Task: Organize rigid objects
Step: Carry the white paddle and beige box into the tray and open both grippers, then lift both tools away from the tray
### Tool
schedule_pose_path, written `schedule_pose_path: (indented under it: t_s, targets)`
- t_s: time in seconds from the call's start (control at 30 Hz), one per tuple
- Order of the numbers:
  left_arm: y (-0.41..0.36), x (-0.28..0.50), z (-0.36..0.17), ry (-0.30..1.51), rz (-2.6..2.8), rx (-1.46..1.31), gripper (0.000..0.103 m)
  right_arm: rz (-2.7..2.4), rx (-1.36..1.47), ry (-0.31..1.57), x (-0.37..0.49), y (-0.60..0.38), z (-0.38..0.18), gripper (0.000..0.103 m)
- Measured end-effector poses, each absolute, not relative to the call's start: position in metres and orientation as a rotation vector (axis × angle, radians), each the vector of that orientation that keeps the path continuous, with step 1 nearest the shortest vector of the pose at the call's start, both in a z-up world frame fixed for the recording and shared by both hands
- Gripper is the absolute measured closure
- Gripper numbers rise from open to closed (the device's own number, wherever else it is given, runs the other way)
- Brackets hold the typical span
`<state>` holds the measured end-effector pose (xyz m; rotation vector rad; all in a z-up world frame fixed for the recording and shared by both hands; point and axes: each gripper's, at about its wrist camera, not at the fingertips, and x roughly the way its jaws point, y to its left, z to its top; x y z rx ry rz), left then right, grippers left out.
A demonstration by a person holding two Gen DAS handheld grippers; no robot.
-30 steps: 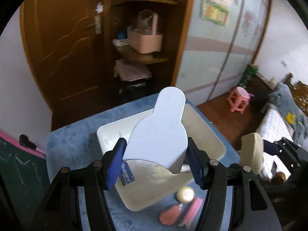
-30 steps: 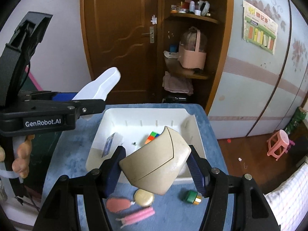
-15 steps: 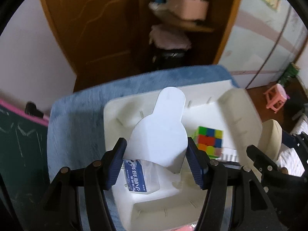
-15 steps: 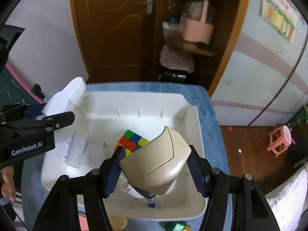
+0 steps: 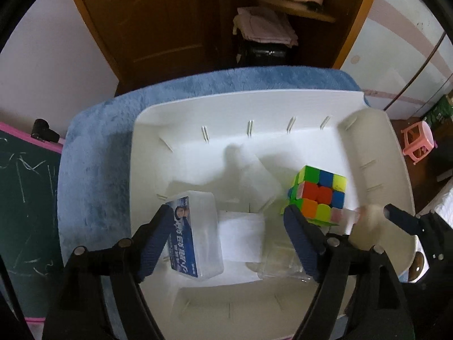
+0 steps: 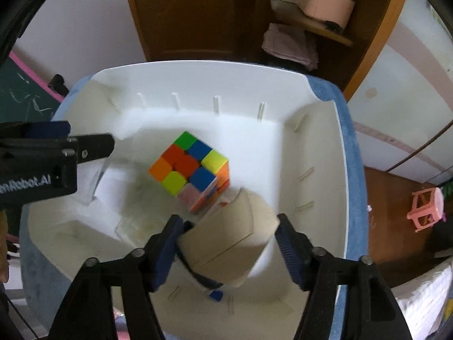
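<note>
A white bin (image 5: 240, 107) (image 6: 325, 130) sits on a blue mat. Inside lie a colourful puzzle cube (image 5: 318, 195) (image 6: 189, 168), a clear box with a blue label (image 5: 195, 235) and the white bottle-shaped piece (image 5: 240, 235), blurred on the bin floor. My left gripper (image 5: 230, 236) is open and empty over the bin, just above that piece. My right gripper (image 6: 226, 243) has its jaws spread around a beige case (image 6: 226, 240), which tilts between them low in the bin. The case also shows blurred in the left wrist view (image 5: 368, 226).
A blue mat (image 5: 93, 147) covers the table under the bin. A chalkboard (image 5: 25, 198) stands at the left. A wooden door and shelf with a pink basket (image 6: 325, 2) are behind. A pink stool (image 6: 424, 206) stands on the floor at right.
Both grippers dropped into the bin. My left gripper opened and let go of the white piece, which now lies in the bin. The right jaws have widened around the beige case.
</note>
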<state>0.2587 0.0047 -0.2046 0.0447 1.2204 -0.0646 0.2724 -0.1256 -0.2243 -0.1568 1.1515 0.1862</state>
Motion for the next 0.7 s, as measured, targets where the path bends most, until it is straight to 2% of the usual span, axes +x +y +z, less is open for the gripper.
schedule_pose_path:
  t_s: [0.07,0.7]
  targets:
    - [0.006,0.254,-0.196,1.220,-0.067,0.026,0.021,0.198,-0.160,1.125,0.265,-0.125,-0.218,0.025]
    - [-0.002,0.175,-0.099,1.024,-0.086,-0.012,0.021,0.279,-0.064,0.914,0.191,-0.145,-0.138,0.025]
